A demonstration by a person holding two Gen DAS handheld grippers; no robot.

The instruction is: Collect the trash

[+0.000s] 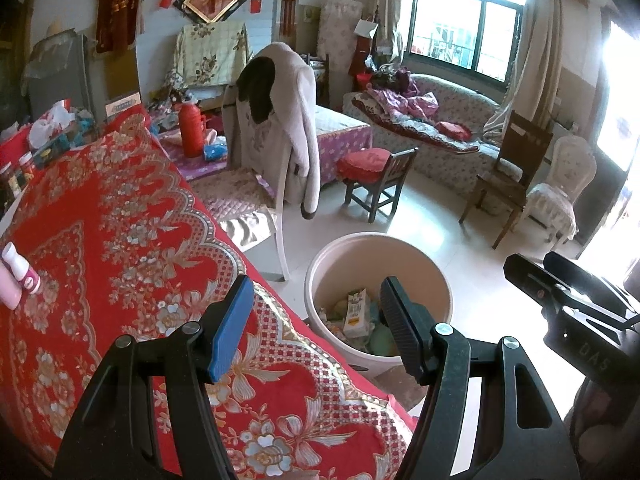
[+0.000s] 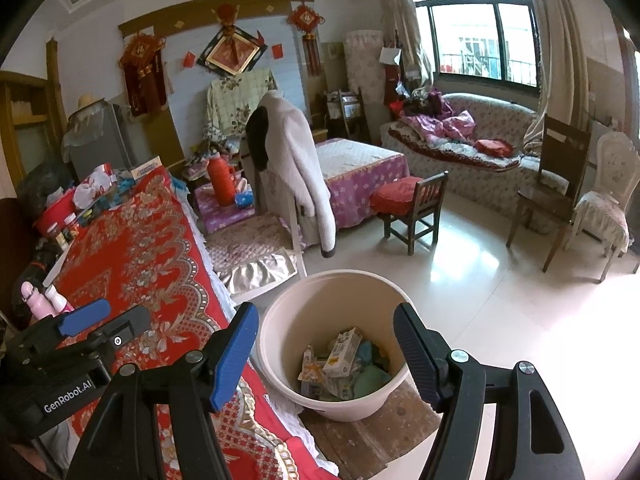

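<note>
left gripper (image 1: 316, 328): jaws apart, empty | right gripper (image 2: 326, 354): apart, seemingly empty, angled down

table (image 1: 120, 216) covered with a red floral cloth (image 2: 152, 240). far end: cluttered with jars (image 2: 66, 232), a red basin (image 2: 60, 210) and crumpled bags (image 2: 92, 188). left edge: pink-and-white bottles (image 1: 20, 272), lying down in the left wrist view. pale bucket (image 2: 280, 320) stands beside the table's right edge on a worn wooden board (image 2: 380, 432) on the glossy tiled floor (image 2: 480, 300); cartons (image 2: 342, 346) and wrappers lie inside.

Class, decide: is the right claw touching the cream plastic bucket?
Apart. Right wrist view: the right claw stands open and empty above the cream plastic bucket, clear of its rim.
</note>
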